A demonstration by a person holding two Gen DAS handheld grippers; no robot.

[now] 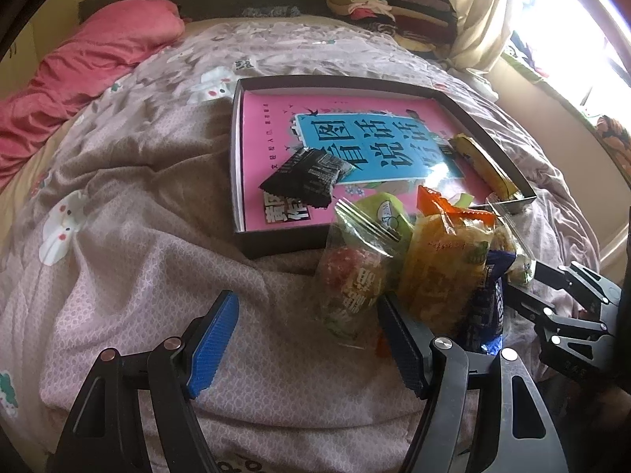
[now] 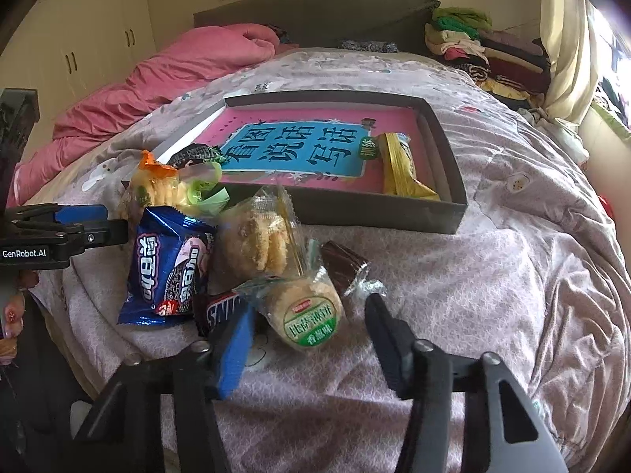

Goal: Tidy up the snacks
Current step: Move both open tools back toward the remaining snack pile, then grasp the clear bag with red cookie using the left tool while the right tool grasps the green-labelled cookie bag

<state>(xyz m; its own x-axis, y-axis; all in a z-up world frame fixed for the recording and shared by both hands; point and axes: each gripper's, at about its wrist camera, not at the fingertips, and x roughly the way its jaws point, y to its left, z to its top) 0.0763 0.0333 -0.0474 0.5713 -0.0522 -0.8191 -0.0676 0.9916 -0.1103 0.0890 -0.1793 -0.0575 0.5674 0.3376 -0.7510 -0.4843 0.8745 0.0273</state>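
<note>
A dark shallow box (image 1: 276,242) (image 2: 378,213) lies on the bed with a pink book (image 1: 268,134) (image 2: 276,122) inside. A black snack packet (image 1: 307,175) and a yellow packet (image 1: 483,165) (image 2: 398,165) lie on the book. A heap of snacks sits before the box: a clear candy bag (image 1: 355,272), an orange-topped chip bag (image 1: 445,260) (image 2: 154,185), a blue Oreo pack (image 2: 169,272), a Snickers bar (image 2: 221,307), a round green-label biscuit pack (image 2: 311,311). My left gripper (image 1: 307,343) is open and empty, just left of the heap. My right gripper (image 2: 307,343) is open, its fingers either side of the biscuit pack.
A pink quilt (image 1: 98,63) (image 2: 165,79) lies bunched at the far left of the bed. Folded clothes (image 1: 378,0) (image 2: 473,39) are stacked by the headboard. A curtain and window (image 1: 552,39) are on the right. The patterned bedspread (image 1: 138,197) is soft and wrinkled.
</note>
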